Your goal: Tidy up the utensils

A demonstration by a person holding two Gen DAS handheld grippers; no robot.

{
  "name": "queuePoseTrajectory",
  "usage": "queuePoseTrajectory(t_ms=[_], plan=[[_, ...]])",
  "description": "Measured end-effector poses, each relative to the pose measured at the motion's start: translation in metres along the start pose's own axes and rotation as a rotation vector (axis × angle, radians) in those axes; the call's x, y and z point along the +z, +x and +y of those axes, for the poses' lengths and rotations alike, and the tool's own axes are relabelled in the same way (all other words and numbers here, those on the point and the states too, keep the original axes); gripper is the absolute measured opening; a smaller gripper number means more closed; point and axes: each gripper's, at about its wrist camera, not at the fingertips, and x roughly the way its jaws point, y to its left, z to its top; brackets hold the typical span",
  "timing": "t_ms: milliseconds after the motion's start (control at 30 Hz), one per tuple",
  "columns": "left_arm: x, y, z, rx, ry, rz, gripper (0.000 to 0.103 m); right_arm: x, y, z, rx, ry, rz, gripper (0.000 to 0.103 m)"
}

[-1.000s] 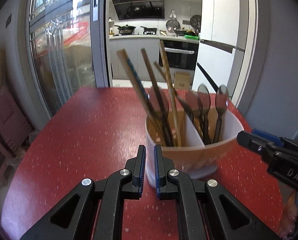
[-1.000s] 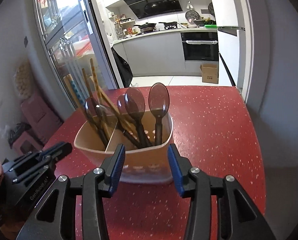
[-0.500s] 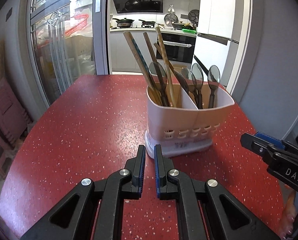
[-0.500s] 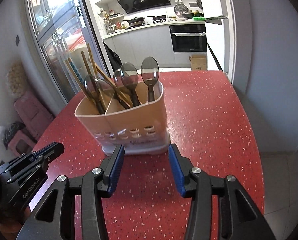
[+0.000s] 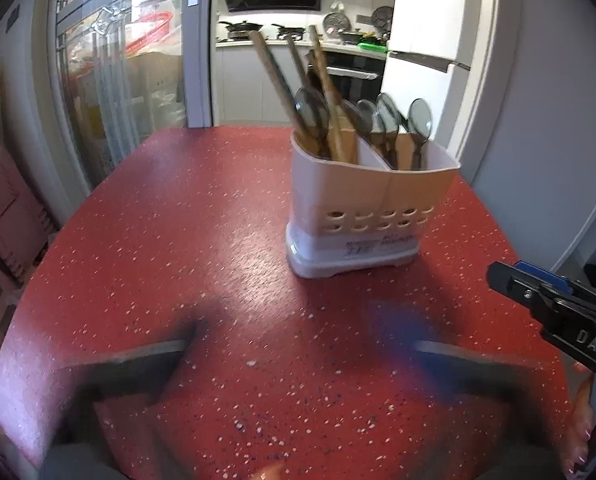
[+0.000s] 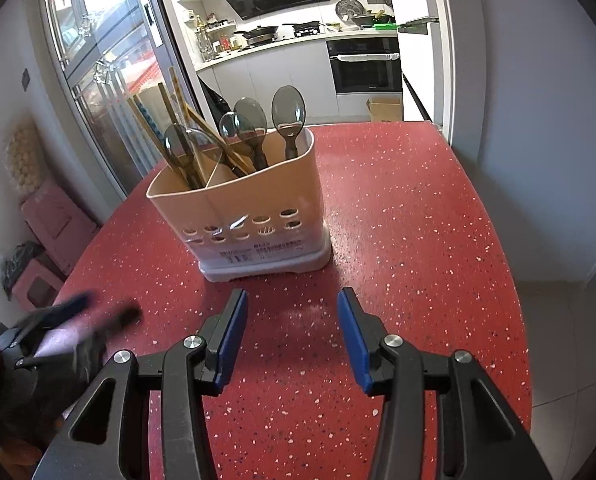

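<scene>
A beige two-compartment utensil holder [image 5: 362, 208] stands on the red speckled table [image 5: 158, 240]. Wooden chopsticks [image 5: 282, 80] and one dark spoon lean in its left compartment; dark spoons [image 5: 386, 116] stand in the right one. My left gripper [image 5: 298, 352] hovers in front of the holder, its jaws opening wide and blurred by motion, nothing between them. In the right wrist view the holder [image 6: 250, 216] sits just beyond my right gripper [image 6: 292, 336], which is open and holds nothing. The spoons [image 6: 288, 110] and chopsticks [image 6: 170, 120] show clearly there. The left gripper [image 6: 70, 320] appears blurred at the lower left.
The right gripper's tip [image 5: 538, 308] juts in at the right of the left wrist view. A glass sliding door [image 6: 110, 92] and pink stools [image 6: 54, 224] lie to the left of the table. A kitchen with an oven [image 6: 364, 66] lies behind. Grey wall on the right.
Both grippers have drawn back from the holder, which now looks smaller and farther. The left jaws went from shut to wide apart. The right jaws kept their gap.
</scene>
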Motion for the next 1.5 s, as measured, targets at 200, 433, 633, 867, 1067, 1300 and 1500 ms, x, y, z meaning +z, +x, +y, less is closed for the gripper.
queuePoseTrajectory(t_ms=[200, 433, 633, 867, 1067, 1300, 1500], plan=[[-0.012, 0.012, 0.002, 0.016, 0.003, -0.003, 0.103, -0.01, 0.002, 0.001, -0.027, 0.002, 0.018, 0.058], [-0.022, 0.019, 0.004, 0.04, -0.006, -0.012, 0.103, -0.023, 0.001, 0.004, -0.101, -0.022, -0.006, 0.079], [-0.023, 0.015, 0.002, 0.043, -0.01, -0.033, 0.103, -0.027, -0.006, 0.009, -0.151, -0.058, -0.044, 0.085], [-0.019, -0.002, 0.008, 0.065, -0.023, -0.066, 0.103, -0.025, -0.021, 0.016, -0.187, -0.096, -0.154, 0.089], [-0.017, -0.013, 0.006, 0.069, -0.012, -0.121, 0.103, -0.024, -0.031, 0.017, -0.172, -0.077, -0.231, 0.091], [-0.013, -0.031, 0.002, 0.066, -0.002, -0.226, 0.103, -0.02, -0.041, 0.02, -0.178, -0.074, -0.284, 0.103], [-0.007, -0.037, 0.001, 0.083, 0.018, -0.299, 0.103, -0.016, -0.043, 0.021, -0.21, -0.087, -0.302, 0.103]])
